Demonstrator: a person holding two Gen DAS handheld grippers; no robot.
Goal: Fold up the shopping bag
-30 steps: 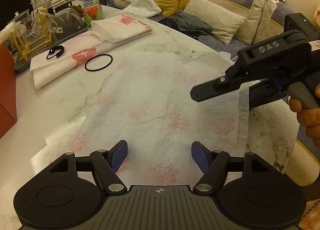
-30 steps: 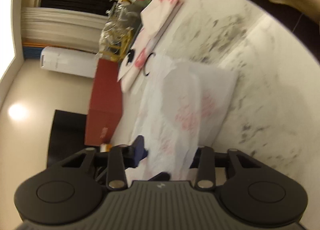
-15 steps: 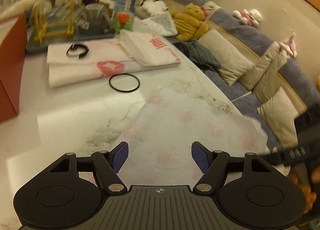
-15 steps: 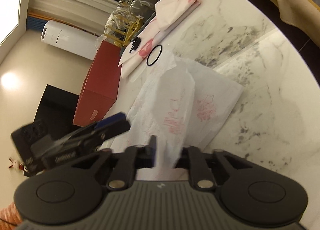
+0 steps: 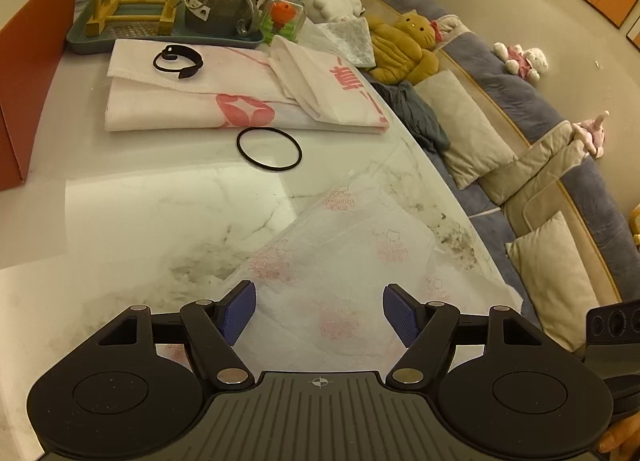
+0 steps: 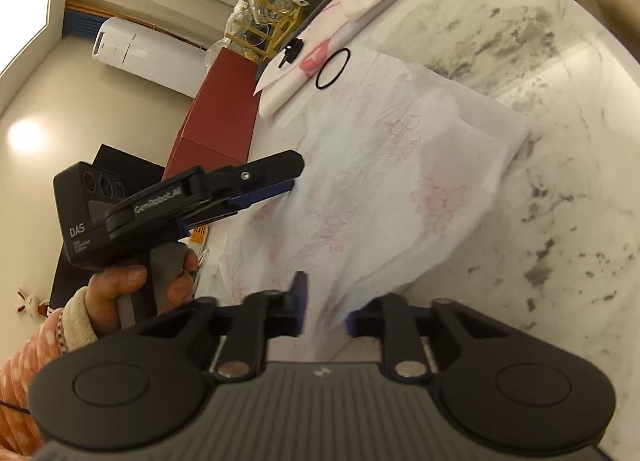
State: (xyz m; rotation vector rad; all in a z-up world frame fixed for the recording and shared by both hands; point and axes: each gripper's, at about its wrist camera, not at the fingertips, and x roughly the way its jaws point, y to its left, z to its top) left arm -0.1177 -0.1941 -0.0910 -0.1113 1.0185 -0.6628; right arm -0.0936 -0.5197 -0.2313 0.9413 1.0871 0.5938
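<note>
On the marble table [image 5: 160, 205] the thin white shopping bag [image 5: 340, 261], printed with faint pink marks, lies crumpled and only partly doubled over; no clean fold shows yet, so I judge the task to be at an early stage.

At the left, the left gripper [image 5: 319, 311] hovers over the near part of the bag with its jaws spread wide and nothing between the blue pads. The right wrist view shows the same tool from the side, held in a hand [image 6: 132, 285] with a fuzzy sleeve, close above the bag's left edge.

Toward the right, the right gripper [image 6: 325, 311] has its jaws drawn narrow; they have just been closing, and a lifted flap of the bag runs down between the pads. I cannot tell whether they press on it.

Beyond the bag lie a black ring [image 5: 269, 149] and a stack of folded white cloth bags [image 5: 240, 97], well apart from the work.

What seems left: carry the flap across, flatten it, then fold again to a compact shape.
</note>
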